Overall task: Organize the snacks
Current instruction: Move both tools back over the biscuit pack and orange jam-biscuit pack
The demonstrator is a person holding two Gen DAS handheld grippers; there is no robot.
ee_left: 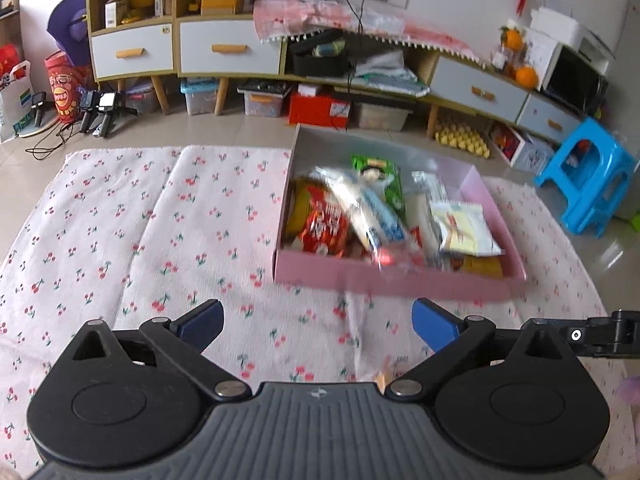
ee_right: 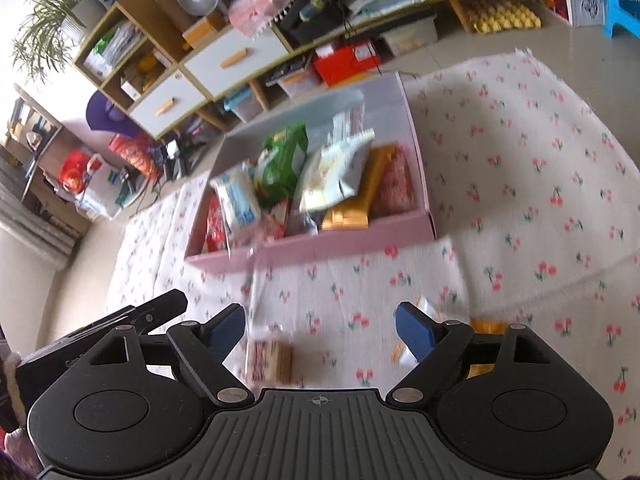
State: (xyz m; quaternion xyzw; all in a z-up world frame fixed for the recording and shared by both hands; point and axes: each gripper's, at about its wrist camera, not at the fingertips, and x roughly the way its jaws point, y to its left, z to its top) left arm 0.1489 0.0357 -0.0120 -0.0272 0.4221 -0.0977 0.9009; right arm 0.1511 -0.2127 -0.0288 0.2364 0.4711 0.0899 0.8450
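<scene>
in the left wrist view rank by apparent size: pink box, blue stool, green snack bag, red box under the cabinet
1. pink box
2. blue stool
3. red box
4. green snack bag

The red box and green bag look close; the box stands farther back, so real sizes stay unsure.

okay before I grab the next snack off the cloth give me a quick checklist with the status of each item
1. left gripper open, nothing between its fingers: ok.
2. right gripper open and empty: ok.
3. Loose snack within sight: small striped packet lies on the cherry-print cloth near the right gripper: ok.
4. Orange packets behind the right finger: partly hidden, cannot tell how they lie.
5. Room in the pink box: piled full, not ok.
6. Picture sharpness: blurred, not ok.
</scene>
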